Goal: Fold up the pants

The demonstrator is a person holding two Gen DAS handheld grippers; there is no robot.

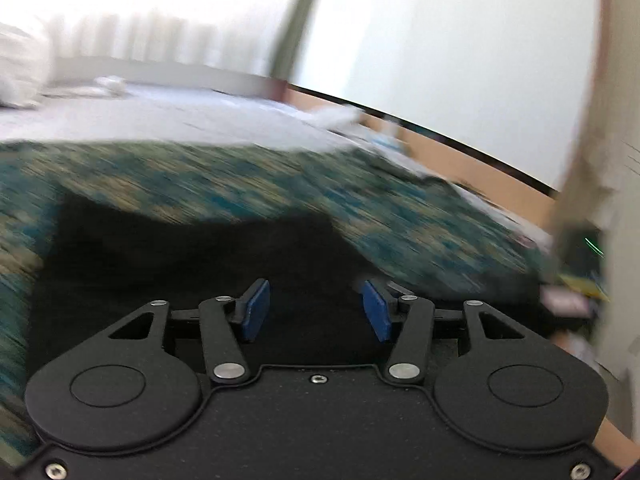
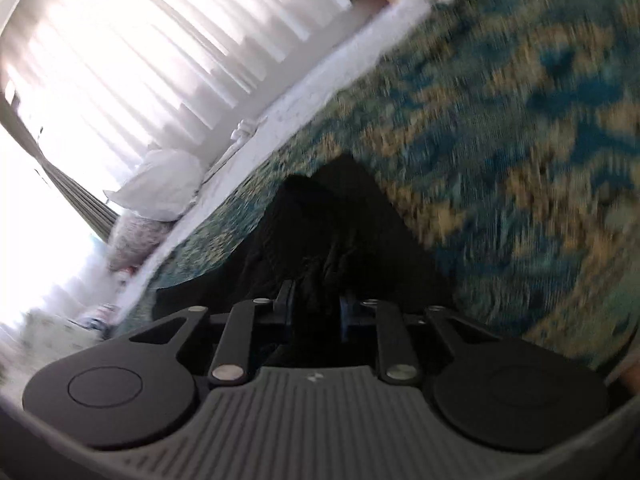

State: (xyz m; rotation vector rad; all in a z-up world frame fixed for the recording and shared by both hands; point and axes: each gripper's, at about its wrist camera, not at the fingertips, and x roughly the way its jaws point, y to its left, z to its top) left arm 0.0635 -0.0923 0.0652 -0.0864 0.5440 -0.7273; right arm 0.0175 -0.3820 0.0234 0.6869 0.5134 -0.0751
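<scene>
Right now the black pants lie on the teal-and-tan patterned bedspread, filling the lower middle of both wrist views. The left gripper has its blue fingers parted with nothing between them, hovering over the dark cloth, while the right gripper has its fingers narrow and pinched on a bunched ridge of the pants. With only one side held, the risk, as I judge it, is that pulling will drag the fabric crooked or slip the thin pinch free, leaving an uneven fold.
</scene>
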